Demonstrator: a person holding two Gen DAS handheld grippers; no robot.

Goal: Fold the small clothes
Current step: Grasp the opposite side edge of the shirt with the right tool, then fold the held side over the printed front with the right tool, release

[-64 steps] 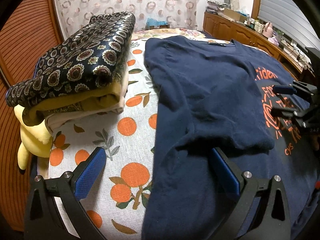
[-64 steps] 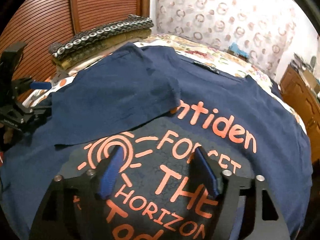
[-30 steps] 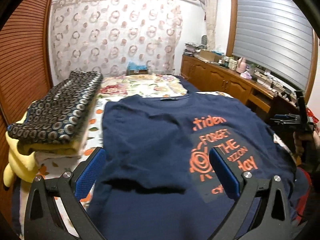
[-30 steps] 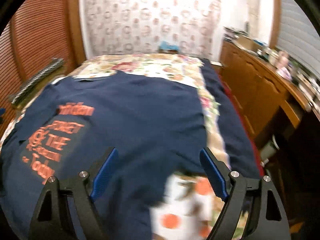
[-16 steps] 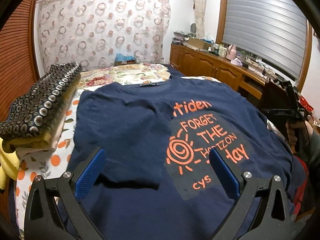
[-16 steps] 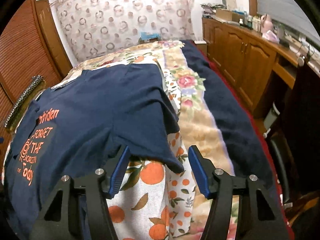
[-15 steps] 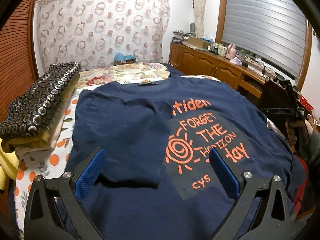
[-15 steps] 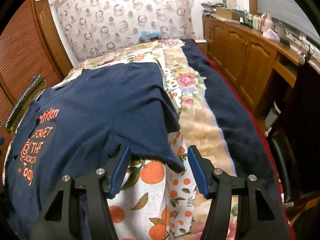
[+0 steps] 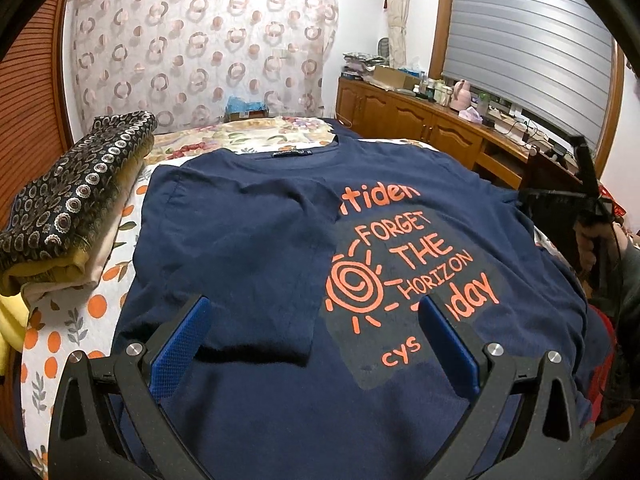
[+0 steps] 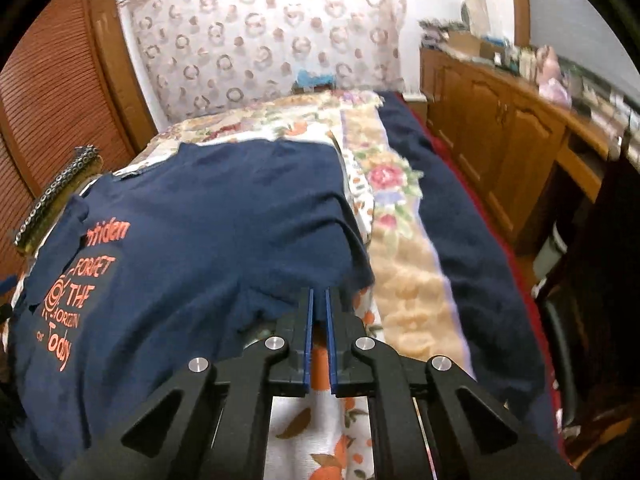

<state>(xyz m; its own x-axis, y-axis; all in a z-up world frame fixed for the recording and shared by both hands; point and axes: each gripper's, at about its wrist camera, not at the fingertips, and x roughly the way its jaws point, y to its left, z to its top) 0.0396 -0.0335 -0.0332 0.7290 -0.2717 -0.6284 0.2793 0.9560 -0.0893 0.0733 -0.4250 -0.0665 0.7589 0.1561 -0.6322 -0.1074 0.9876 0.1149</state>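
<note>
A navy T-shirt (image 9: 400, 200) with orange lettering lies flat on the bed, its left sleeve folded inward over the chest (image 9: 240, 248). My left gripper (image 9: 314, 320) is open and empty, held above the shirt's lower middle. In the right wrist view my right gripper (image 10: 319, 300) is shut on the edge of the shirt's right sleeve (image 10: 304, 280), at the right side of the shirt (image 10: 220, 220). The right gripper also shows at the far right of the left wrist view (image 9: 588, 200).
A stack of folded clothes (image 9: 76, 200) with a dark patterned piece on top sits at the bed's left. The orange-print bedsheet (image 9: 72, 312) shows beside the shirt. A dark blanket (image 10: 452, 220) and wooden cabinets (image 10: 500, 120) lie to the right.
My right gripper has closed from open onto the right sleeve edge. My left gripper has stayed open, shifting slightly over the shirt.
</note>
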